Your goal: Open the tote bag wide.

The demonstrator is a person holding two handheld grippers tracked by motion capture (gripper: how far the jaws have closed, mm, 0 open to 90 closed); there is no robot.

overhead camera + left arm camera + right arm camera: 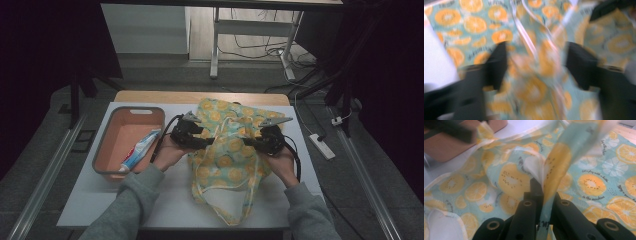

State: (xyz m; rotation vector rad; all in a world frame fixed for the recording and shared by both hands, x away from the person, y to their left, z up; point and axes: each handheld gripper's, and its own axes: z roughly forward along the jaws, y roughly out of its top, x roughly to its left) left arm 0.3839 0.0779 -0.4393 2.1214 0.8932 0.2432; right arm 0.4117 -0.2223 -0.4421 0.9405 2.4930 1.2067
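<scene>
A teal cloth bag [227, 162] printed with orange fruit slices lies on the white table [170, 200], its pale straps trailing toward the front edge. My left gripper [210, 141] reaches into the bag's middle from the left. Its own view is blurred: the jaws stand wide apart with bunched fabric [536, 75] and a strap between them. My left gripper [537, 67] is open. My right gripper [248, 142] comes in from the right, facing the left one. It is shut on a raised fold of the bag [557, 157], pinched at the right gripper [544, 195].
A pink-orange basin [150, 112] stands at the table's left with a toothpaste tube [141, 148] inside; the basin [446, 147] also lies beyond the cloth. A wooden strip [200, 96] borders the far edge. Cables and a power strip [322, 146] lie on the floor to the right.
</scene>
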